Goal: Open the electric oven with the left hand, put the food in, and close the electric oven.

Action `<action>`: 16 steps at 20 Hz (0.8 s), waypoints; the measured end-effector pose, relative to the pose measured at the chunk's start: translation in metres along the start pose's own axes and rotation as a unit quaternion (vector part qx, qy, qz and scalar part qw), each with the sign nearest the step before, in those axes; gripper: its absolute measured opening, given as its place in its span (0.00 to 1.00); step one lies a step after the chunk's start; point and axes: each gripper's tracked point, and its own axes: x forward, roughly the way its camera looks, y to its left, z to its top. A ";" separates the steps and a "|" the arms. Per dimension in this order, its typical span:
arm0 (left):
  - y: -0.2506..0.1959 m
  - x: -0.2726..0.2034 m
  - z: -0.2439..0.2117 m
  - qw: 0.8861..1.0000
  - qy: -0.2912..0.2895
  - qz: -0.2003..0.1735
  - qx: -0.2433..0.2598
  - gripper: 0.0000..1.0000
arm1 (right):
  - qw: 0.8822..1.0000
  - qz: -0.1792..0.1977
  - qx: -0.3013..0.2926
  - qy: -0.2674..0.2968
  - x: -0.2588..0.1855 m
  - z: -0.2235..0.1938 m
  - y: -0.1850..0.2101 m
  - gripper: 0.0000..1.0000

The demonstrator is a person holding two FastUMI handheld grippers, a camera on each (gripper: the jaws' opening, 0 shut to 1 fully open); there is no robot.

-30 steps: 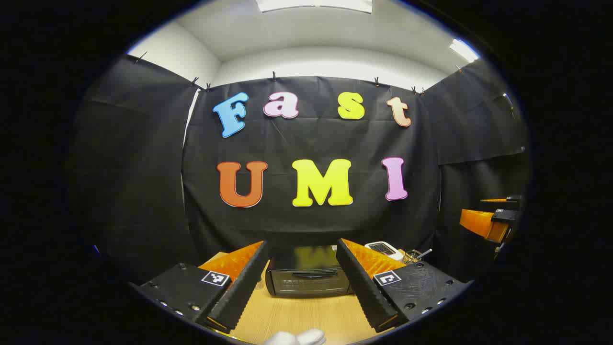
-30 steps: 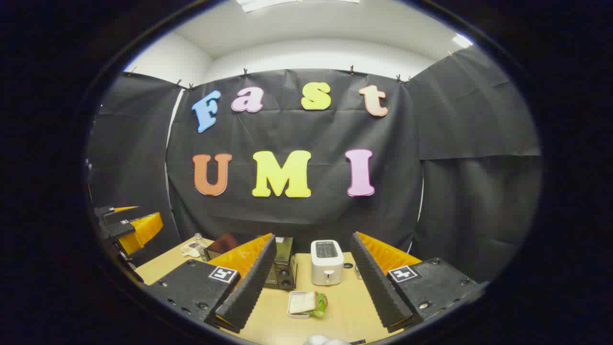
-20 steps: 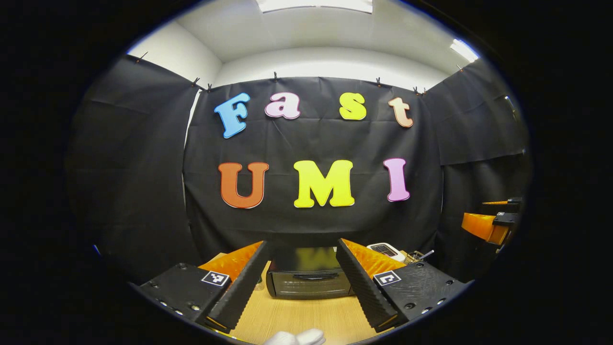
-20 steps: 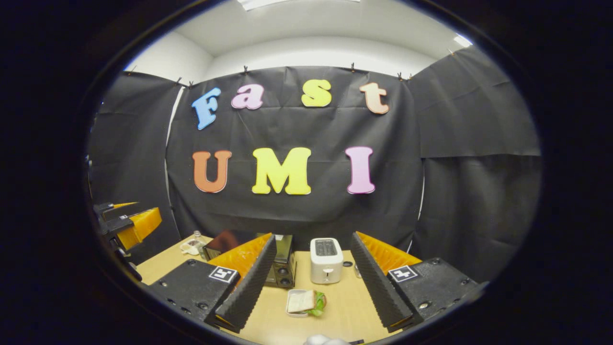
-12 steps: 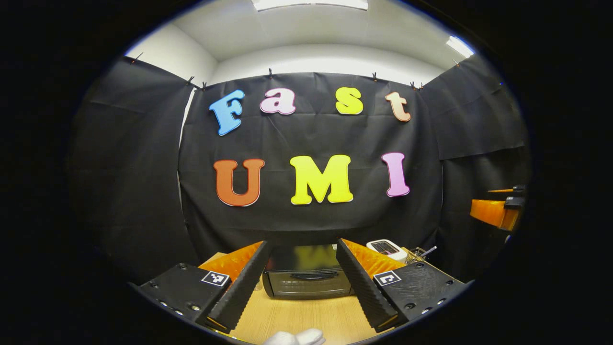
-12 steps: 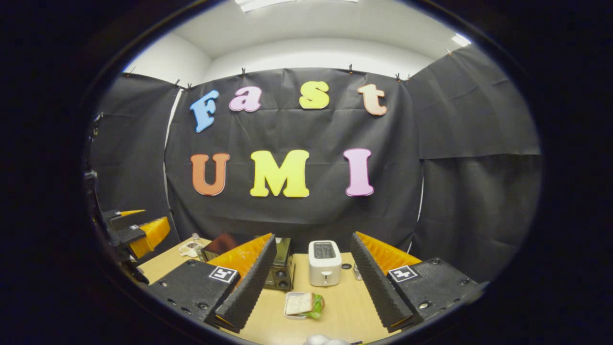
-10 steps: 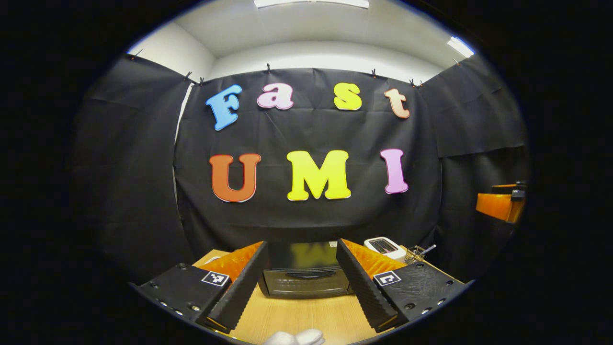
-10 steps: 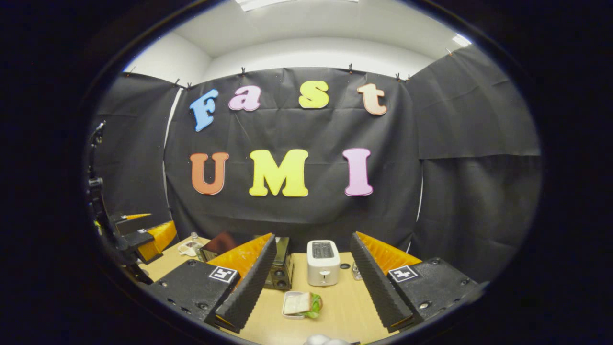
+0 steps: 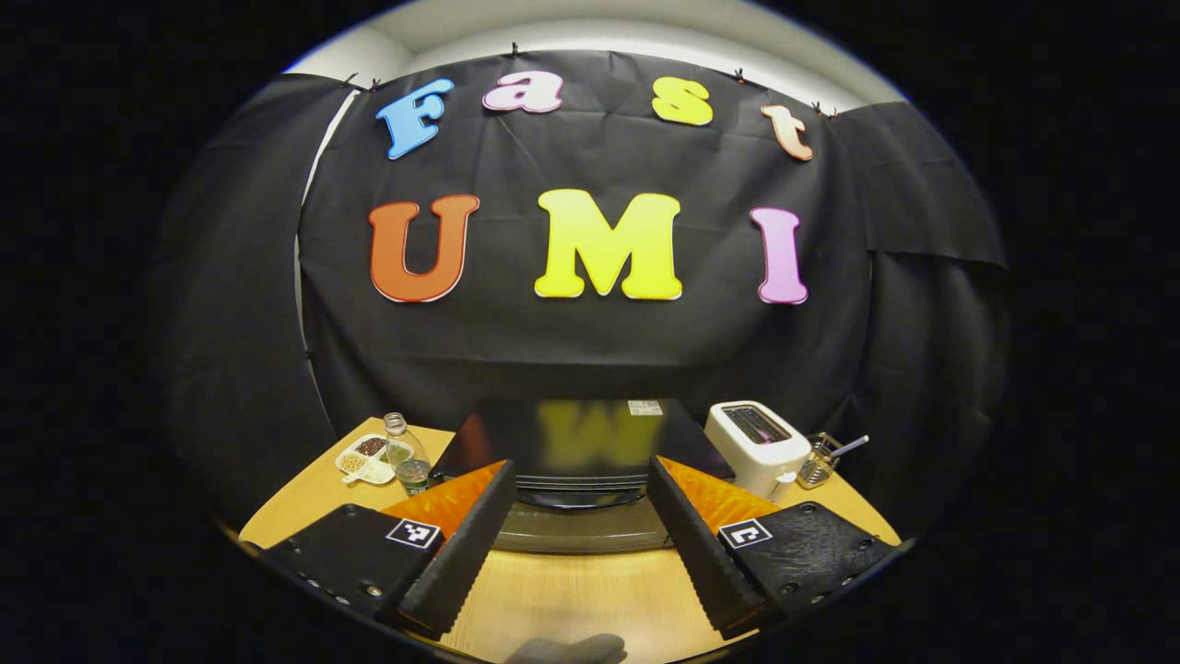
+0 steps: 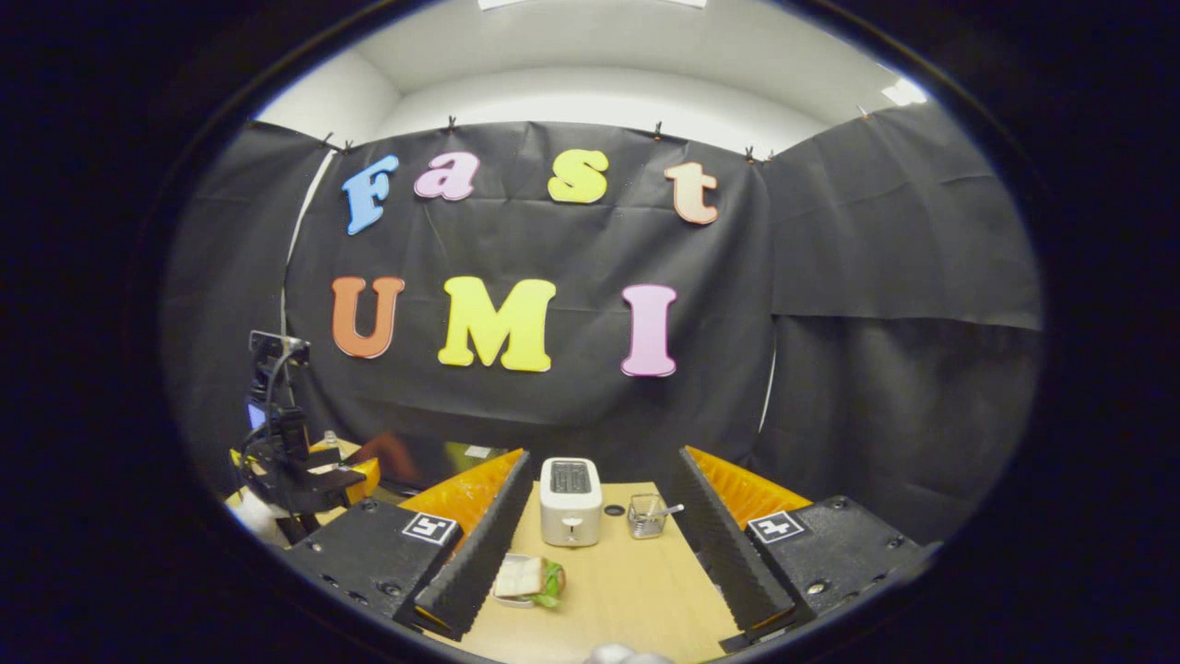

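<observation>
Your left gripper point(image 9: 576, 535) has dropped and closed in on the electric oven point(image 9: 581, 452), which now sits low centre in the left gripper view, long axis across the frame, door facing you, shut. Its fingers stand wide apart, holding nothing. Your right gripper point(image 10: 599, 544) is wide too, above the sandwich plate point(image 10: 527, 579). Farther back stand the toaster point(image 10: 570, 501), a wire cup point(image 10: 645, 515), a bottle point(image 9: 406, 454).
</observation>
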 end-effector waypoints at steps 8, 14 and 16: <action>0.000 0.087 -0.065 0.996 0.094 0.007 0.004 0.94 | 0.999 -0.027 -0.004 0.035 0.011 -0.016 -0.012 1.00; -0.003 0.092 -0.067 0.996 0.087 0.009 0.015 0.98 | 0.999 -0.025 -0.004 0.040 0.019 -0.024 -0.008 1.00; -0.002 0.090 -0.066 0.996 0.092 0.006 0.011 0.98 | 0.999 -0.021 0.000 0.043 0.022 -0.026 -0.006 1.00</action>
